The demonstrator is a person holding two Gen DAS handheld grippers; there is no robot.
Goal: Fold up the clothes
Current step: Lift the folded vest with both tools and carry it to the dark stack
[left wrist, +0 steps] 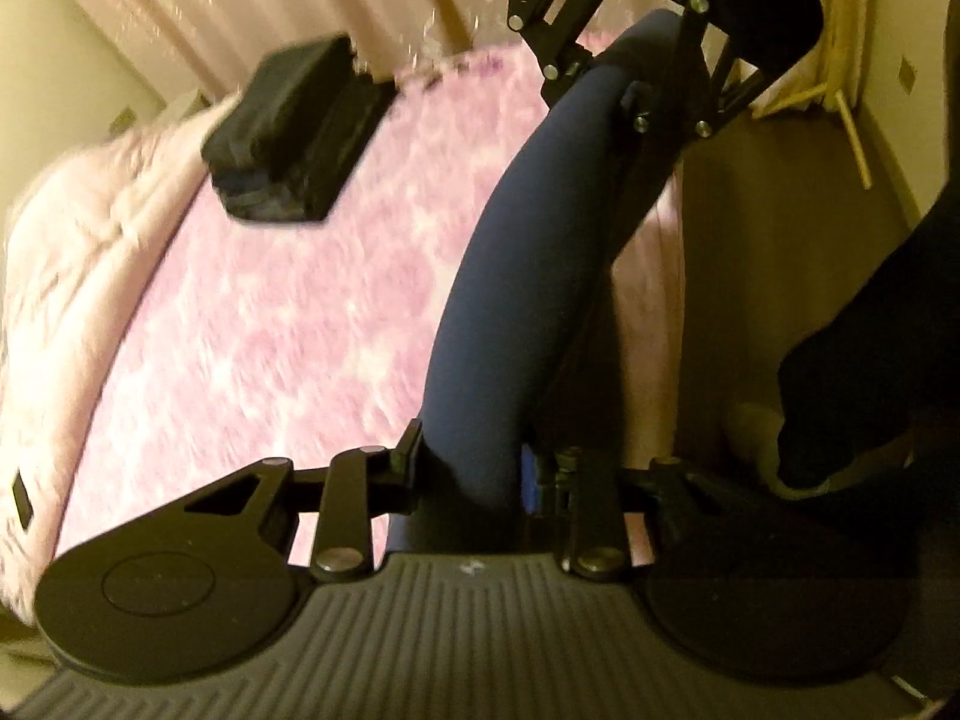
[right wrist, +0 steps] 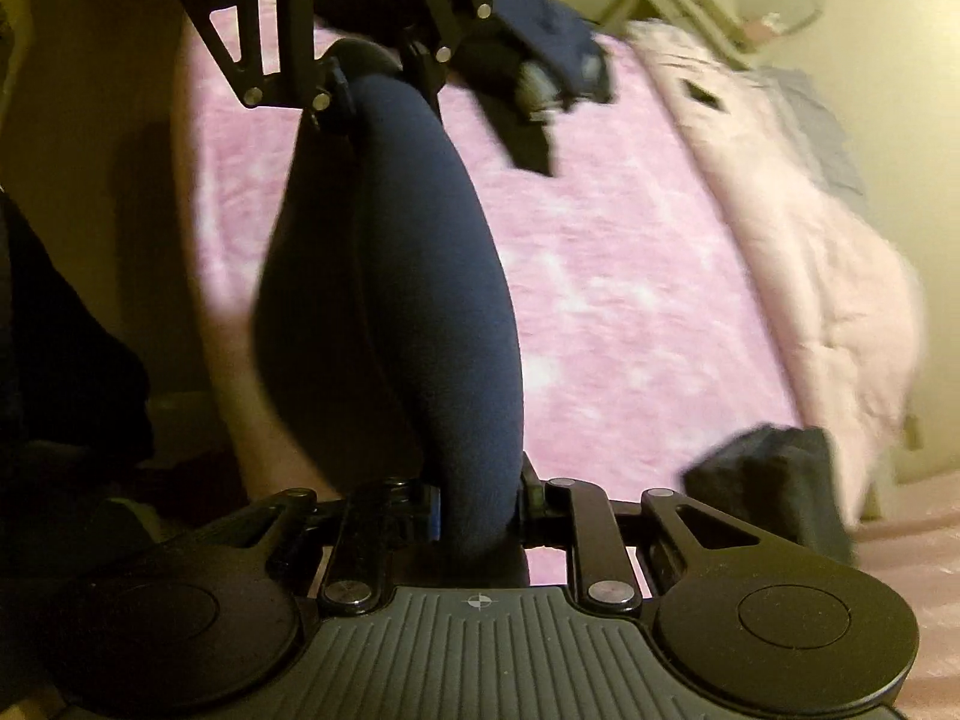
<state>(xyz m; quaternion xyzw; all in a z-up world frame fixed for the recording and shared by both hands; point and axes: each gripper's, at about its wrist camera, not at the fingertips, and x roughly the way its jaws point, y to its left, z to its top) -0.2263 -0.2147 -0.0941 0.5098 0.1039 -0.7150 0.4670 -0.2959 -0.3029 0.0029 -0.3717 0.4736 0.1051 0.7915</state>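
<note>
Your left gripper [left wrist: 474, 474] and right gripper [right wrist: 477, 495] both have jaws pinching the navy garment [left wrist: 510, 276], stretched taut above the pink bed [left wrist: 288, 312], whose middle lies bare beside the folded stack [left wrist: 288, 138].

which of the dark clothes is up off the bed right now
The navy garment stretched between the left gripper and right gripper; the folded stack lies on the pink bed.

right claw [right wrist: 477, 498] grips navy garment [right wrist: 396, 300] | left claw [right wrist: 366, 90] grips far end | pink bedspread [right wrist: 630, 300]
</note>
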